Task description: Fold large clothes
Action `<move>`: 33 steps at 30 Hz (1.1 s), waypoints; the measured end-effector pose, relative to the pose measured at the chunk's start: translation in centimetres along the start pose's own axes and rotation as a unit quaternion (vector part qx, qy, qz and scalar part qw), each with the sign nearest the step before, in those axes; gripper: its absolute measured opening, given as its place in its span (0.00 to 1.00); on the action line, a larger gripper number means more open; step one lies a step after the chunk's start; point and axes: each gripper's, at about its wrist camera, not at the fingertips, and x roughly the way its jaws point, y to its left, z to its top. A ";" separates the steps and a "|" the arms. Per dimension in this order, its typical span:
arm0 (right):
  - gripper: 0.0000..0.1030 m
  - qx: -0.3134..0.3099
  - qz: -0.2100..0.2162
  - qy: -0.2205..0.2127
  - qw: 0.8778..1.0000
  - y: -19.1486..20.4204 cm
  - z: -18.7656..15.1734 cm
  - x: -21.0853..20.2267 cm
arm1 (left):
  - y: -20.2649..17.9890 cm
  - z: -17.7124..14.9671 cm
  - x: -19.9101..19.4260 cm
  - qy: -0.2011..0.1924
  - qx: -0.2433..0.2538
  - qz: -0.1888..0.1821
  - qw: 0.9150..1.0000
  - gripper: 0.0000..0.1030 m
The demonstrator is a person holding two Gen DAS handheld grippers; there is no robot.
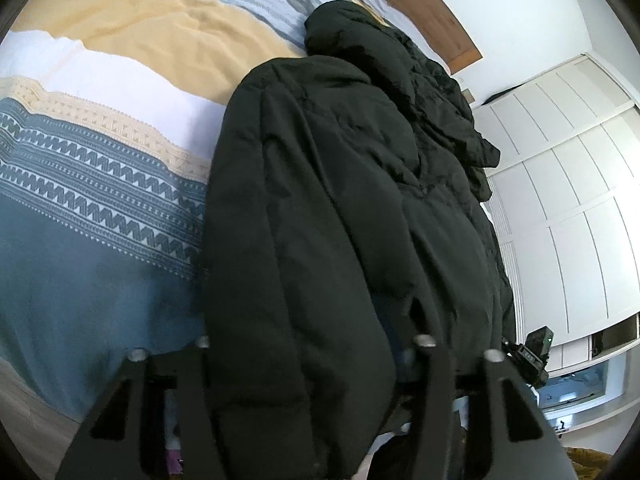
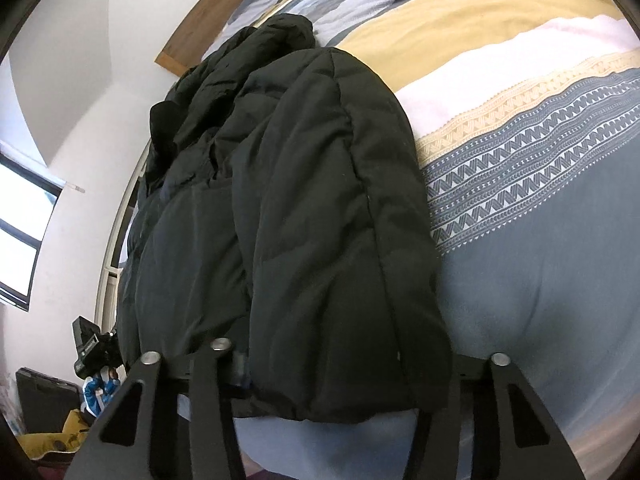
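Note:
A large black padded jacket (image 1: 352,184) lies lengthwise on the bed, its sleeves folded in over the body; it also shows in the right wrist view (image 2: 304,200). My left gripper (image 1: 312,360) is at the jacket's near hem, and the fabric drapes over and between its fingers, hiding the tips. My right gripper (image 2: 352,364) is at the same hem on the other side, with the folded sleeve lying between its fingers. I cannot tell whether either gripper is clamped on the fabric.
The bedspread (image 1: 100,200) is striped blue, white and yellow. A wooden headboard (image 1: 432,12) is at the far end. White wardrobe doors (image 1: 568,184) stand beside the bed. A window (image 2: 20,232) and clutter on the floor (image 2: 52,436) show in the right wrist view.

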 end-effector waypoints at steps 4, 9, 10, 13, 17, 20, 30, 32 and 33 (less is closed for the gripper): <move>0.22 -0.013 0.005 -0.003 1.000 1.0 -0.2 0.0 | -1.1 -0.2 -0.2 -0.002 0.010 -0.003 1.000 0.23; 0.14 -0.025 0.032 -0.033 0.999 3.4 1.2 -1.8 | -3.0 1.5 -1.8 -0.007 0.011 -0.041 0.999 0.16; 0.14 -0.028 0.039 -0.044 0.998 4.0 1.8 -2.5 | -3.6 2.3 -2.5 -0.014 0.013 -0.050 0.999 0.16; 0.14 -0.038 0.057 -0.079 0.995 6.1 4.3 -4.7 | -6.0 5.5 -4.8 -0.044 0.025 -0.085 0.995 0.15; 0.14 -0.055 0.070 -0.116 0.989 9.2 8.2 -6.7 | -8.5 10.1 -7.1 -0.079 0.035 -0.122 0.989 0.15; 0.13 -0.058 0.087 -0.145 0.984 11.4 12.1 -7.8 | -10.1 14.3 -7.8 -0.099 0.038 -0.137 0.985 0.15; 0.13 -0.032 0.083 -0.192 0.977 15.9 26.4 -4.6 | -12.2 30.9 -2.7 -0.142 -0.025 -0.163 0.976 0.15; 0.13 -0.028 0.063 -0.193 0.979 16.2 29.8 -2.6 | -12.2 34.3 -0.3 -0.144 -0.037 -0.157 0.976 0.15; 0.13 -0.023 0.054 -0.193 0.980 16.1 31.2 -1.3 | -12.3 35.9 1.1 -0.144 -0.041 -0.152 0.977 0.15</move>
